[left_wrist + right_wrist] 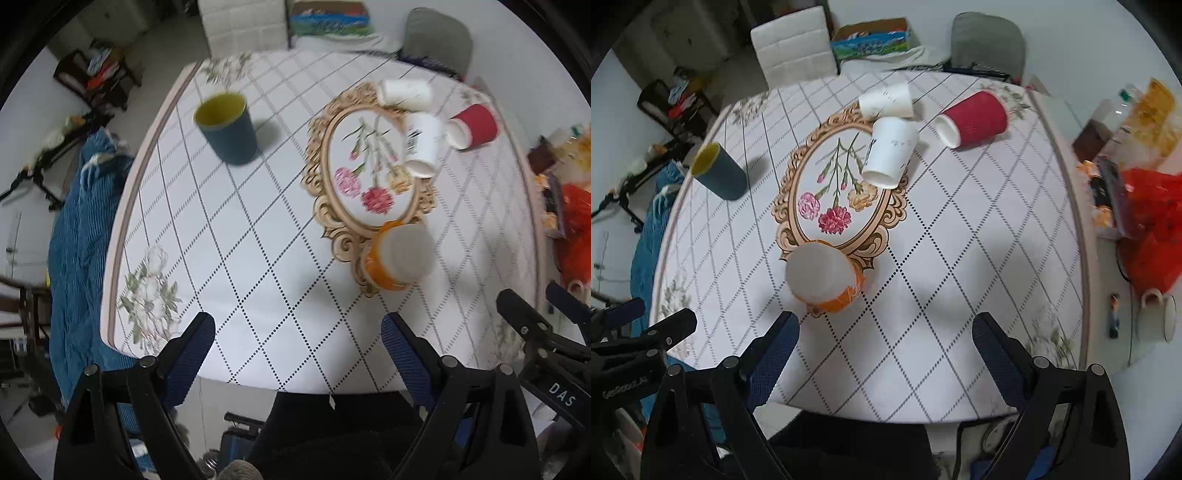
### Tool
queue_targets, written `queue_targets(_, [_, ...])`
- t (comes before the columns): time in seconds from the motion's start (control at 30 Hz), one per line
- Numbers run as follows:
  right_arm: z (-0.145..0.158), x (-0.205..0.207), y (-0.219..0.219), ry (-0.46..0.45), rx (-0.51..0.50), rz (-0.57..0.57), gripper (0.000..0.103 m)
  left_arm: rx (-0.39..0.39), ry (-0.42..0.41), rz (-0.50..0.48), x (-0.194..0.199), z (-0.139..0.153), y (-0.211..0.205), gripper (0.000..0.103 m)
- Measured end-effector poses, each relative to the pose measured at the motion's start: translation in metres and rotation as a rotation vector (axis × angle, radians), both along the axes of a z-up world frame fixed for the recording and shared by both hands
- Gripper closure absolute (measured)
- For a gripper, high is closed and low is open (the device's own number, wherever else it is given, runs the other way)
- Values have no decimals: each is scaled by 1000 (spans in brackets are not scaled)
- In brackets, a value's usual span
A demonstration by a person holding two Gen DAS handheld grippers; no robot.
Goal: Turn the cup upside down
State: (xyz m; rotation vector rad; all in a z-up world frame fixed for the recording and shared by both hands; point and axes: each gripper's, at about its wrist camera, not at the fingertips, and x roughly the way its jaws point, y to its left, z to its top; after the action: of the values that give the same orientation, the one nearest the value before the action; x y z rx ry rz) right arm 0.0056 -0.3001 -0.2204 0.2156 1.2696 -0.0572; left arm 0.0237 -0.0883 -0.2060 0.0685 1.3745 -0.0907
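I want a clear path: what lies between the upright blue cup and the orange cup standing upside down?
In the left wrist view, only bare tablecloth lies between the blue cup and the orange cup.

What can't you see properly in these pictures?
- Orange cup, both views: upside down, so its own base hides the inside.
- White cups: the printing on them is too small to read.
- Things beside the table, right view: cut off by the round picture edge, blurred.
- Under the table: hidden by the tabletop.

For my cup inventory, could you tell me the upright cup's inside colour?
Yellow-green inside the dark blue upright cup; left wrist view.
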Motion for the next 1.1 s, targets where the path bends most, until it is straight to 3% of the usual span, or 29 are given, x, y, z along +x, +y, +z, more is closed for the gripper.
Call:
queue_targets(0.33, [113, -58, 4, -103, -25, -62, 6, -60, -123, -94, -40, 100, 5, 11])
queue_targets(0.63, [209, -96, -5, -222, -63, -71, 4, -70, -200, -69, -67, 169, 9, 11])
queue_targets(0.83, [242, -111, -8, -251, -77, -52, 4, -75, -231, -39, -80, 195, 7, 11])
queue_targets(1.1, [250, -115, -20, -250, -65, -41, 4, -70, -250, -14, -90, 205, 2, 11])
